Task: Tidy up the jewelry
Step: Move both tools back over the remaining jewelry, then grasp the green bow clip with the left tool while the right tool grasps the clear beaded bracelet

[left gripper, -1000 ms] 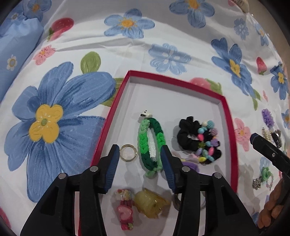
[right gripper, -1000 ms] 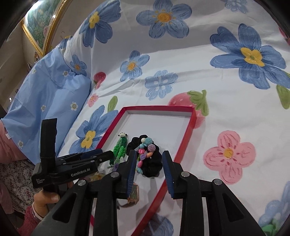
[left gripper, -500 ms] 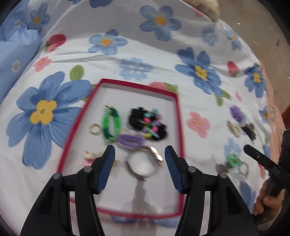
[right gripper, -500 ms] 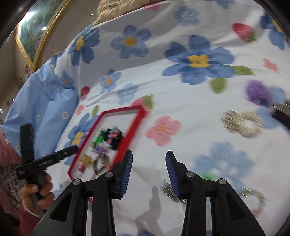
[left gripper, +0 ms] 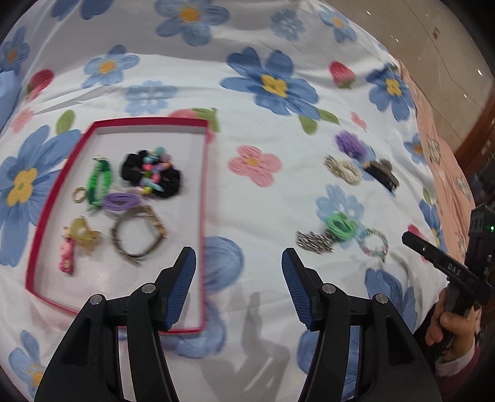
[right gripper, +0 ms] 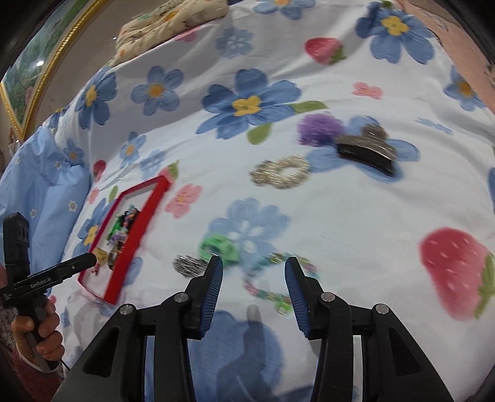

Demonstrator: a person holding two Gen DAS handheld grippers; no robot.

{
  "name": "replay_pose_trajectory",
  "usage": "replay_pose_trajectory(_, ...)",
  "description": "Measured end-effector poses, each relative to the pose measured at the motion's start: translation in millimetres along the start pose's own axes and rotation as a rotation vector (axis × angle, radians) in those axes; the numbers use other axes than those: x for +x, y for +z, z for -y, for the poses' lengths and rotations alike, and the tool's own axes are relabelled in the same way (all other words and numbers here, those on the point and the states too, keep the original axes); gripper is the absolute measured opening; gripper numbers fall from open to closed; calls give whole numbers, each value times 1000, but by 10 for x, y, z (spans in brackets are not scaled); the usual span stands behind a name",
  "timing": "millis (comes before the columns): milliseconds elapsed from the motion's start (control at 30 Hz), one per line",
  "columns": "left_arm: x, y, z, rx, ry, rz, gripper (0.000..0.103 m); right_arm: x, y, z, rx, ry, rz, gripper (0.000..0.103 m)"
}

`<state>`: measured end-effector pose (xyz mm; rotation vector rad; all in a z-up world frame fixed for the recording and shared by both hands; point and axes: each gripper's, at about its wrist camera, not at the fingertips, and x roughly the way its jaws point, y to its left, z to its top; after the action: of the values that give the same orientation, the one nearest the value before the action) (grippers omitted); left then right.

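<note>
A red-rimmed tray [left gripper: 204,173] lies on the flowered bedsheet and holds several pieces: a black scrunchie with beads [left gripper: 150,174], a green braided band [left gripper: 99,182], purple hair ties [left gripper: 121,200], a bracelet [left gripper: 138,236], a ring, a yellow clip. Loose on the sheet to the right lie a green hair tie [right gripper: 220,247], a silver piece [right gripper: 188,265], a pastel bead bracelet [right gripper: 272,283], a sparkly scrunchie [right gripper: 281,172], a purple pompom [right gripper: 318,128] and a black claw clip [right gripper: 366,150]. My left gripper [left gripper: 238,290] is open and empty near the tray's right corner. My right gripper [right gripper: 253,289] is open, hovering just above the bead bracelet.
A blue pillow [right gripper: 40,173] lies at the far left of the bed. A cream cushion [right gripper: 173,18] sits at the far edge. A gold picture frame [right gripper: 34,77] hangs behind. The tray also shows in the right wrist view [right gripper: 136,216].
Both grippers have drawn back from the tray and swung right. The right gripper now hovers over the loose jewelry; the left one sits by the tray's right corner. Both stay open.
</note>
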<state>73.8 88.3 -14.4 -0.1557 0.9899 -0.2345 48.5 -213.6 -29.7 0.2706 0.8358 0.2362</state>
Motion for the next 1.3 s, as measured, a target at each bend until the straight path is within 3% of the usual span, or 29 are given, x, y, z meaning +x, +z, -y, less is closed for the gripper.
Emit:
replay_pose_trajectory(233, 120, -10, 311, 62, -29, -36, 58, -71, -104, 278, 43, -30, -4, 44)
replay_pose_trajectory(967, 984, 236, 957, 197, -83, -152, 61, 393, -98, 287, -23, -67, -105, 44)
replay_pose_trajectory(1067, 1115, 301, 1058, 213, -90, -166, 61, 435, -107, 265, -45, -88, -107, 39)
replay_pose_trajectory(1133, 1182, 332, 1114, 225, -100, -171, 60, 449, -114, 248, -62, -114, -105, 22)
replay_pose_trajectory(1167, 1217, 339, 1147, 235, -104, -175, 58, 454, -114, 253, -62, -113, -104, 17)
replay_pose_trajectory(1200, 1253, 340, 1184, 251, -102, -178, 48, 462, -112, 268, -58, -113, -106, 14)
replay_pose_trajectory(1233, 1278, 336, 1211, 264, -101, -182, 30, 464, -107, 276, -57, -110, -106, 14)
replay_pose_trajectory(1267, 1298, 329, 1238, 276, -108, -186, 22, 464, -103, 271, -59, -110, -106, 14)
replay_pose_trajectory(1300, 1300, 318, 1266, 292, -117, -184, 10, 458, -100, 268, -62, -110, -104, 7)
